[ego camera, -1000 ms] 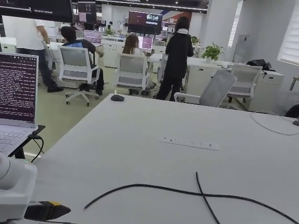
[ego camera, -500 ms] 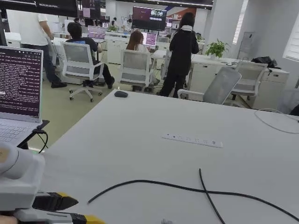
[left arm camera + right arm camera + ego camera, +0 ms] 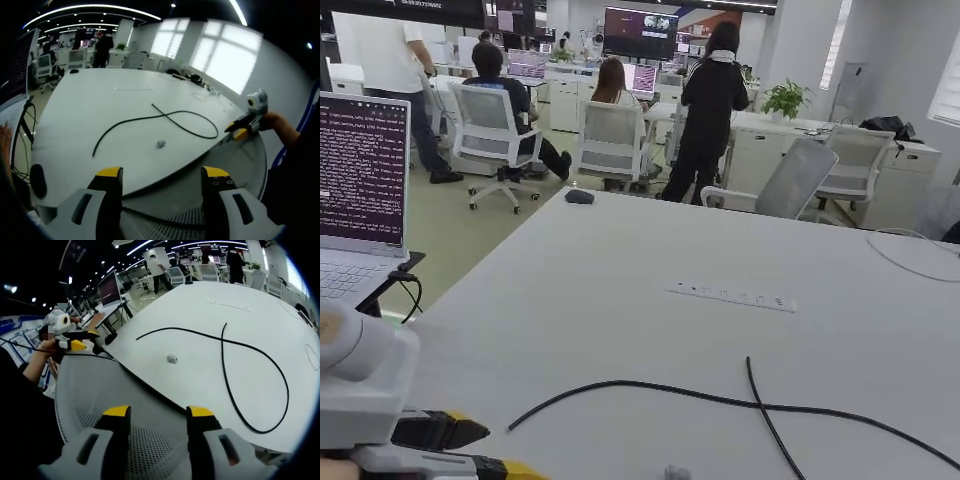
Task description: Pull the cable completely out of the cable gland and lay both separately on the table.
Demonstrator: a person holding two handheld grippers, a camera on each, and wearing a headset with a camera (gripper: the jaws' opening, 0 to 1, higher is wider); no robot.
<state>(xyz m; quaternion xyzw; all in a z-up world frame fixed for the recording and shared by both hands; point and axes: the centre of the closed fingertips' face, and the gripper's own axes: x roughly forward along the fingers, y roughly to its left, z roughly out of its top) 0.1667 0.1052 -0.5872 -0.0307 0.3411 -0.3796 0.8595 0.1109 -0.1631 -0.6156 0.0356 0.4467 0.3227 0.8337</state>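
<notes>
Left tongs (image 3: pixel 160 172) wide, empty. Right tongs (image 3: pixel 157 410) wide, empty. Both held off near edge of counter (image 3: pixel 90 100). Gland (image 3: pixel 160 144) dead ahead of each, on counter (neither hand clearly nearer). Beyond it cable (image 3: pixel 720 402), looped, lying crosswise, apart from gland. Separation looks done.

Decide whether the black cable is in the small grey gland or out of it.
Out. The gland lies alone on the table, apart from the cable, with neither cable end in it.

Left tool (image 3: pixel 162 173), jaws apart, faces the cable (image 3: pixel 165 117) and cable gland (image 3: pixel 160 144) lying separately.
</notes>
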